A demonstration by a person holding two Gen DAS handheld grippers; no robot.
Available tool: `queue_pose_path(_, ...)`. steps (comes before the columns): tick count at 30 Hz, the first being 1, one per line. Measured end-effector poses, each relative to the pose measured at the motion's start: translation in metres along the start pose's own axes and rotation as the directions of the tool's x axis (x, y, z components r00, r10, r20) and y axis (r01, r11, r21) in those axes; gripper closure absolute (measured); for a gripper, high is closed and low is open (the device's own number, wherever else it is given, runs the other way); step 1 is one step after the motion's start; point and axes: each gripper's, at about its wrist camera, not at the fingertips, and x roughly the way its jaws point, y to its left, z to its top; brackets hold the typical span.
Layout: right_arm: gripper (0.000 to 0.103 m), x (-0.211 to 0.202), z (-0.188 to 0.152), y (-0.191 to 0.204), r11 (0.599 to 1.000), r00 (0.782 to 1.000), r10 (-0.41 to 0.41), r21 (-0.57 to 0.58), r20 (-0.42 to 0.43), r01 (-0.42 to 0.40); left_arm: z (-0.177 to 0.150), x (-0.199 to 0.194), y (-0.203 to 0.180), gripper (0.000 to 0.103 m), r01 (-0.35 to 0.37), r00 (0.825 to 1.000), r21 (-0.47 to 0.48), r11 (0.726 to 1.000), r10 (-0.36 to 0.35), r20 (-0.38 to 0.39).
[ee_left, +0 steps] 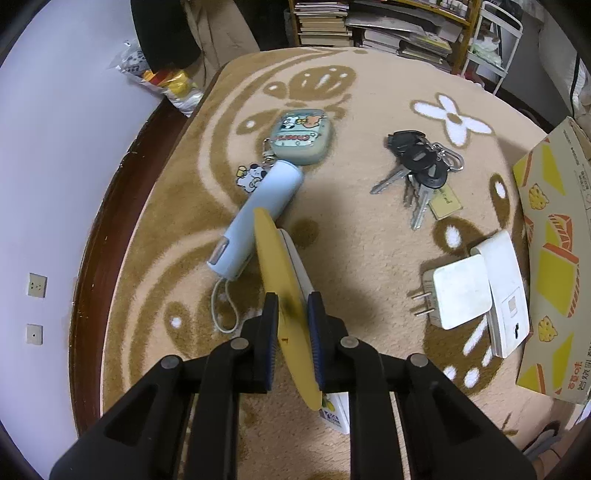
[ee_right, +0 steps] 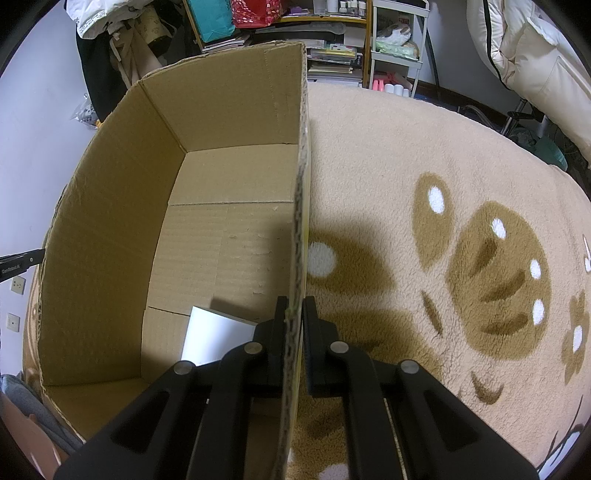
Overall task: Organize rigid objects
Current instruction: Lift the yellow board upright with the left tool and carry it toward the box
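My left gripper (ee_left: 291,308) is shut on a thin yellow oval object (ee_left: 280,280), held edge-on above the rug, with a white part (ee_left: 295,258) behind it. Beyond it lie a light blue cylinder with a cord loop (ee_left: 258,218) and a teal cartoon case with charms (ee_left: 301,138). A bunch of keys (ee_left: 421,170) lies to the right, and nearer me are a white plug charger (ee_left: 461,295) and a white flat device (ee_left: 506,291). My right gripper (ee_right: 295,304) is shut on the right wall of the open cardboard box (ee_right: 301,221). A white sheet-like item (ee_right: 214,332) lies on the box floor.
The box's printed outer side (ee_left: 554,258) stands at the right edge of the left wrist view. A beige and brown patterned rug (ee_right: 424,184) covers the surface, with a dark wooden edge (ee_left: 96,240) at left. Shelves of books (ee_left: 369,26) and a plastic bag (ee_left: 166,77) stand behind.
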Motion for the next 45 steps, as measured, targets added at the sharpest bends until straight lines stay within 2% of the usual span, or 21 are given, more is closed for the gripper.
queue_pose_path(8, 0.095, 0.0, 0.0, 0.0, 1.0, 1.0, -0.001, -0.001, 0.0, 0.001, -0.003, -0.002, 0.011, 0.086, 0.014, 1.0, -0.036, 0.999, -0.015, -0.007)
queue_pose_path(13, 0.095, 0.0, 0.0, 0.0, 1.0, 1.0, -0.001, -0.002, -0.001, 0.001, -0.004, 0.003, 0.023, 0.086, 0.023, 0.999, -0.09, 0.996, -0.026, -0.033)
queue_pose_path(17, 0.095, 0.0, 0.0, 0.0, 1.0, 1.0, -0.002, -0.003, -0.001, 0.002, -0.008, 0.011, 0.02, 0.091, 0.038, 0.998, -0.074, 0.997, -0.042, -0.052)
queue_pose_path(19, 0.095, 0.0, 0.0, 0.0, 1.0, 1.0, -0.001, -0.002, 0.0, 0.001, -0.009, 0.015, 0.016, 0.094, 0.017, 0.998, -0.065, 0.998, -0.021, -0.057)
queue_pose_path(24, 0.095, 0.0, 0.001, 0.0, 1.0, 1.0, -0.001, -0.002, -0.001, 0.001, -0.008, 0.005, 0.012, 0.096, -0.002, 1.0, -0.059, 0.998, 0.001, -0.014)
queue_pose_path(30, 0.095, 0.0, 0.001, 0.0, 1.0, 1.0, -0.002, -0.005, -0.002, 0.002, -0.004, -0.028, 0.014, 0.096, -0.062, 0.996, -0.079, 0.995, 0.067, 0.065)
queue_pose_path(34, 0.095, 0.0, 0.001, 0.0, 1.0, 1.0, -0.003, -0.006, -0.001, 0.003, 0.0, -0.06, 0.004, 0.096, -0.079, 0.986, -0.075, 0.994, 0.089, 0.139)
queue_pose_path(39, 0.095, 0.0, 0.001, 0.0, 1.0, 1.0, -0.003, -0.004, -0.002, 0.003, 0.003, -0.101, -0.019, 0.096, -0.122, 0.966, -0.057, 0.991, 0.132, 0.224)
queue_pose_path(43, 0.095, -0.001, 0.001, 0.0, 1.0, 1.0, -0.003, -0.006, -0.002, 0.003, 0.002, -0.128, -0.042, 0.096, -0.113, 0.953, -0.055, 0.992, 0.124, 0.277)
queue_pose_path(45, 0.095, -0.001, 0.001, 0.0, 1.0, 1.0, -0.003, -0.006, -0.001, 0.003, 0.002, -0.138, -0.059, 0.096, -0.088, 0.948, -0.038, 0.995, 0.095, 0.304)
